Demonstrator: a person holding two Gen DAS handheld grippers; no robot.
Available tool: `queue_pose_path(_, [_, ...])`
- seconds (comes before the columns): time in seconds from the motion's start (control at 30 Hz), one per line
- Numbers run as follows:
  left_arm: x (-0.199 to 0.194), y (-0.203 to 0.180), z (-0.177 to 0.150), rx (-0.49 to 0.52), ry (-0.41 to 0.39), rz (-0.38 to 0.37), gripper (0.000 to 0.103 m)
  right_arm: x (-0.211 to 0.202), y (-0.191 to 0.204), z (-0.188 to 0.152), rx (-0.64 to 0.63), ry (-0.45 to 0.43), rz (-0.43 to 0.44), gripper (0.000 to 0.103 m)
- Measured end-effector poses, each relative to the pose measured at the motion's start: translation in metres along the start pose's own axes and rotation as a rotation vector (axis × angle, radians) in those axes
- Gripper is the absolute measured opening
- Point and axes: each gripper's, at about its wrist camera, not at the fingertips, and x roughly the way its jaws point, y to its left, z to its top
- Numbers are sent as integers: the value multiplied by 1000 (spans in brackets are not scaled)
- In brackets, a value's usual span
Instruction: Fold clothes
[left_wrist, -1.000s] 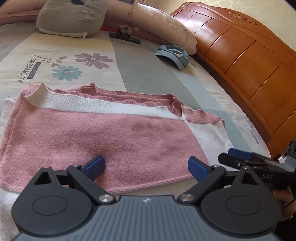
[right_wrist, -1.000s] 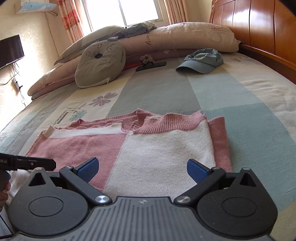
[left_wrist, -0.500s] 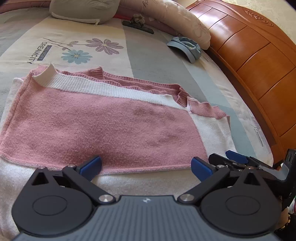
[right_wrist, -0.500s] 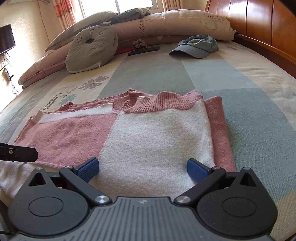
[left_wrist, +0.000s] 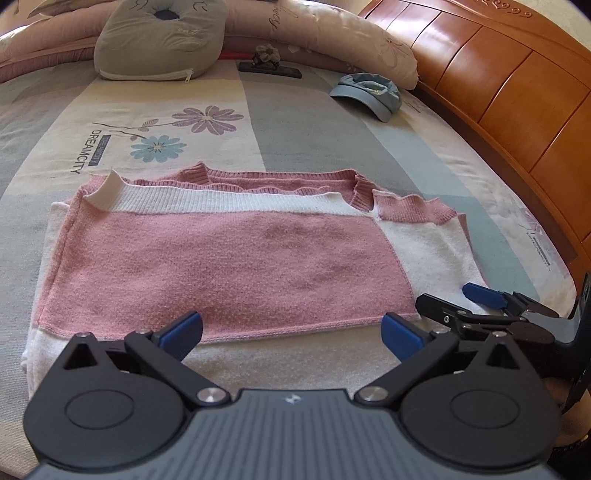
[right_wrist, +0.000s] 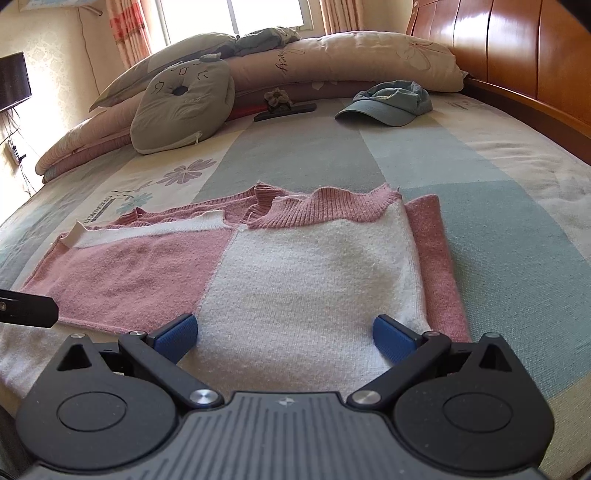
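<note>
A pink and white knit sweater (left_wrist: 229, 266) lies folded flat on the bed, its ribbed hems at the far side. My left gripper (left_wrist: 291, 330) hovers open over the sweater's near white edge, with nothing between its blue pads. In the right wrist view the same sweater (right_wrist: 306, 280) shows its white panel, and my right gripper (right_wrist: 284, 338) stands open just above that panel's near edge. The right gripper (left_wrist: 458, 301) also appears at the right of the left wrist view, low beside the sweater's white corner. A black fingertip of the left gripper (right_wrist: 26, 308) pokes in from the left edge.
The bed (left_wrist: 303, 125) has a patchwork flowered cover. At the far side lie a grey cushion (left_wrist: 159, 37), long pillows (right_wrist: 343, 59), a blue cap (left_wrist: 369, 94) and a dark flat object with a fabric flower (left_wrist: 269, 66). A wooden headboard (left_wrist: 517, 85) runs along the right.
Both grippers have moved in toward the sweater's near edge and lower. Both stay open, and the sweater has not shifted.
</note>
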Motion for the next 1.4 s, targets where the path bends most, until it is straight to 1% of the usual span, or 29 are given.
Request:
queue_pose_path(0.07, [-1, 3, 1, 13, -18, 12, 102, 1, 1, 1, -5, 9, -2, 103])
queue_pose_path(0.17, [7, 15, 2, -2, -12, 18, 102, -1, -2, 6, 9, 34, 10, 103])
queue_pose_path(0.27, [23, 32, 1, -44, 55, 53, 102, -13, -7, 10, 70, 46, 15, 103])
queue_pose_path(0.37, [19, 35, -1, -40, 39, 30, 102, -30, -11, 12, 107, 31, 15, 103])
queue_pose_path(0.5, [17, 35, 0, -35, 26, 4, 102, -44, -7, 20, 93, 18, 27, 103])
queue_pose_path(0.53, [17, 34, 1, -34, 25, 4, 102, -45, -5, 23, 96, 16, 43, 103])
queue_pose_path(0.67, [12, 37, 5, -43, -6, -14, 102, -38, 5, 40, 137, 23, 205, 103])
queue_pose_path(0.8, [10, 48, 10, -70, -31, -44, 102, -14, 17, 50, 199, 84, 347, 103])
queue_pose_path(0.83, [13, 52, 10, -82, -31, -53, 102, -6, 19, 50, 210, 101, 367, 103])
queue_pose_path(0.93, [29, 71, 7, -149, 21, -69, 102, 13, 22, 45, 229, 152, 343, 103])
queue_pose_path(1.07, [12, 88, 12, -181, -2, -134, 102, 16, 12, 36, 247, 160, 363, 103])
queue_pose_path(1.23, [-20, 123, 25, -194, -74, -130, 102, 6, 6, 36, 298, 154, 368, 103])
queue_pose_path(1.33, [-25, 149, 26, -229, -71, -99, 102, 5, 11, 37, 300, 161, 387, 103])
queue_pose_path(1.4, [-21, 168, 23, -282, -39, -105, 102, 6, 17, 40, 292, 171, 407, 103])
